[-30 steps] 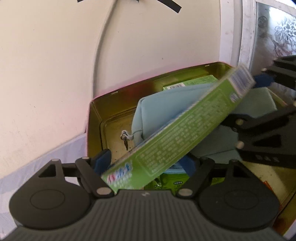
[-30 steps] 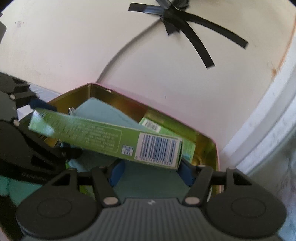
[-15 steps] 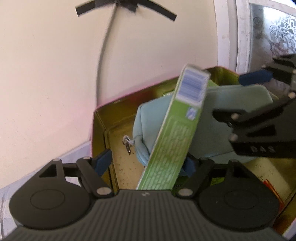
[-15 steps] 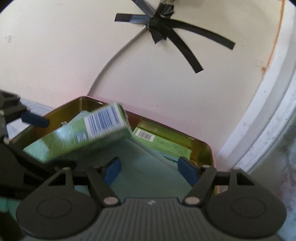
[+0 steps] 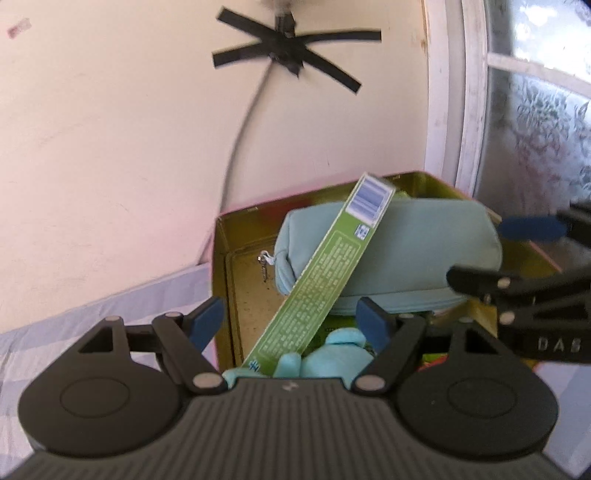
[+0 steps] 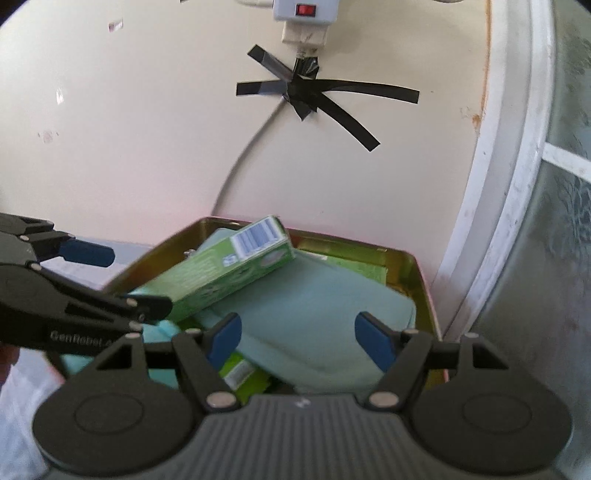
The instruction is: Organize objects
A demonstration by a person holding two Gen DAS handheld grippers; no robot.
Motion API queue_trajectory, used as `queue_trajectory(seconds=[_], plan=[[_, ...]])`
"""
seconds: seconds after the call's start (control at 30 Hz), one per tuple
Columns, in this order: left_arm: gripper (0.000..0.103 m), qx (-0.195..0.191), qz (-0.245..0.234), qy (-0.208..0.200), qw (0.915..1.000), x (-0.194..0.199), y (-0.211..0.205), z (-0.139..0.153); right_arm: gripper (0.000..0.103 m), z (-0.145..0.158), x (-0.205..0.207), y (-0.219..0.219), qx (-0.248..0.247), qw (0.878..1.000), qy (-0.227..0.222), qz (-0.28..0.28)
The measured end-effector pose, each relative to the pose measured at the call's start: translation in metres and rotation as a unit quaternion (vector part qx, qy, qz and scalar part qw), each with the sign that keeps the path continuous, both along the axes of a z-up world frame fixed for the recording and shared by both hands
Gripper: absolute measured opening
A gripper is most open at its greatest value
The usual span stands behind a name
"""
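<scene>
A long green carton (image 5: 321,273) leans across a pale blue zip pouch (image 5: 424,247) inside a gold tin box (image 5: 221,266). It also shows in the right wrist view (image 6: 225,273), resting on the pouch (image 6: 317,317) in the tin (image 6: 421,280). My left gripper (image 5: 291,321) is open just in front of the tin, with the carton's near end between its fingers, untouched. A light blue soft toy (image 5: 332,354) lies under it. My right gripper (image 6: 299,339) is open above the pouch and holds nothing.
The tin stands against a cream wall with a cable held by black tape (image 6: 306,92) and a white power strip (image 6: 303,14). A white window frame (image 6: 517,184) rises at the right. Other green boxes (image 6: 240,373) lie in the tin. A light cloth (image 5: 92,314) covers the surface.
The right gripper let go of the carton's barcode end, and the left let go of the other end. The carton swung round and now leans on the pouch. Both grippers drew back.
</scene>
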State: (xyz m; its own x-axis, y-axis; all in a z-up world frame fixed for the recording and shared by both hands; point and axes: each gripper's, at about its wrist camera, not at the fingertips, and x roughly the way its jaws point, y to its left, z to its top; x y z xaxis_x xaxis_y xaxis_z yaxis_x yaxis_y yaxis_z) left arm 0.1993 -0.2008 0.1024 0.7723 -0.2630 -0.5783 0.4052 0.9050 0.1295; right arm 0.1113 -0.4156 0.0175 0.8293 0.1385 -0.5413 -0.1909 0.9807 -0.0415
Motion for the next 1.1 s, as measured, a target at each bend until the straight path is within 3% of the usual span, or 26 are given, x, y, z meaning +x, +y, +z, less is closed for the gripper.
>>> queue_trajectory(seconds=[0.17,0.27,0.63,0.97,1.1], plan=[[0.081,-0.016,0.007,-0.015,0.9997,-0.046,0.01,0.016,0.07,0.011,-0.025,0.0,0.047,0.999,0.001,0.0],[0.081,-0.025,0.014,-0.018,0.9994,-0.085,-0.006,0.0,0.071,0.017,-0.04,0.001,0.081,0.997,0.003,0.0],[0.083,-0.037,0.018,-0.039,0.9984,-0.147,0.024,0.017,0.072,0.034,-0.087,0.016,0.143,0.99,0.014,0.002],[0.103,-0.066,0.032,-0.081,0.994,-0.208,0.062,0.027,0.082,0.046,-0.154,0.031,0.186,0.983,-0.001,0.003],[0.103,-0.071,0.041,-0.091,0.9924,-0.228,0.077,0.026,0.088,0.045,-0.186,0.041,0.194,0.981,-0.01,0.002]])
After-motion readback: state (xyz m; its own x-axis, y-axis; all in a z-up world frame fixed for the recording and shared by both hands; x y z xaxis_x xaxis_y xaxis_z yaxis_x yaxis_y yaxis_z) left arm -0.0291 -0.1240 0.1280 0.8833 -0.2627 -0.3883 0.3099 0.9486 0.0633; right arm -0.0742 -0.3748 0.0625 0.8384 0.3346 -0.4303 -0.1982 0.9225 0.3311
